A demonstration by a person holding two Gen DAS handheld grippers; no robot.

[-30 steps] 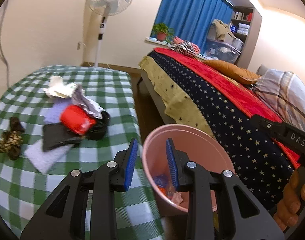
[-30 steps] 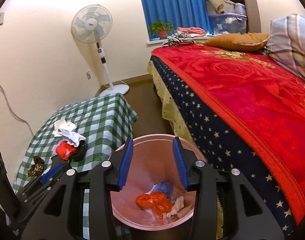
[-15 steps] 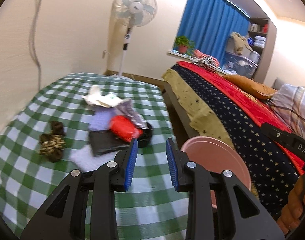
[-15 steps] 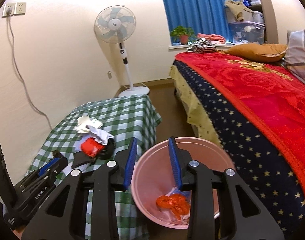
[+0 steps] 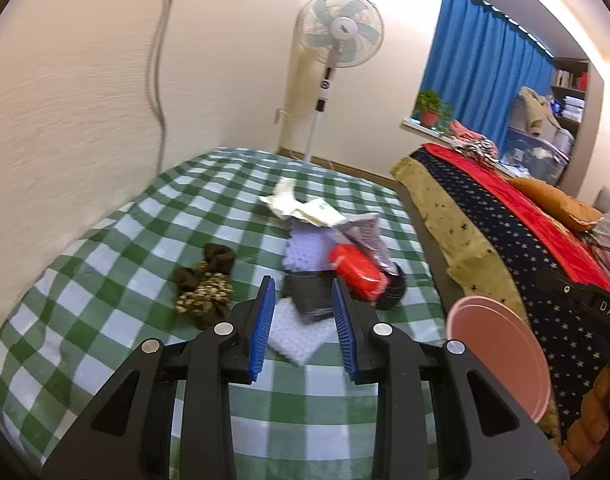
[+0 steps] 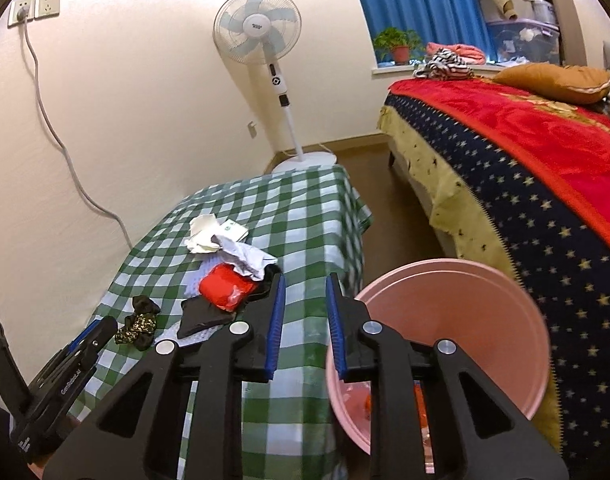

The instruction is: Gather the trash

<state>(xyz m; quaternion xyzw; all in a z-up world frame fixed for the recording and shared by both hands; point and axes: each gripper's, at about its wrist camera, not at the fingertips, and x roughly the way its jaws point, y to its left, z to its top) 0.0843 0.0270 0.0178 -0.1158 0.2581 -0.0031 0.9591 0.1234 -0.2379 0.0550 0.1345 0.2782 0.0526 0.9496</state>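
Bin: a pink bin (image 6: 457,320) stands on the floor between the checked table (image 6: 305,216) and the bed (image 6: 525,184); red scraps (image 6: 419,400) lie at its bottom, partly hidden by the tool.
Trash on table: a red packet (image 5: 355,268), crumpled white paper (image 5: 301,206), a dark flat piece (image 5: 309,296) and a pale mat (image 5: 301,336) are heaped near the table's 3 o'clock edge.
Other item: a brown patterned cloth (image 5: 205,286) lies apart, at 9 o'clock of the heap.
Left gripper (image 5: 301,320): jaws apart, empty, aimed at the heap.
Right gripper (image 6: 303,320): jaws closing, nothing between them, over the table edge beside the bin.
Free room: bare cloth at the table's near and wall sides; a narrow floor strip (image 6: 385,216) by the bed.
Views: only the right wrist shows the bin's inside and the wall sockets (image 6: 33,10); only the left shows a hand (image 5: 597,408) at 4 o'clock.
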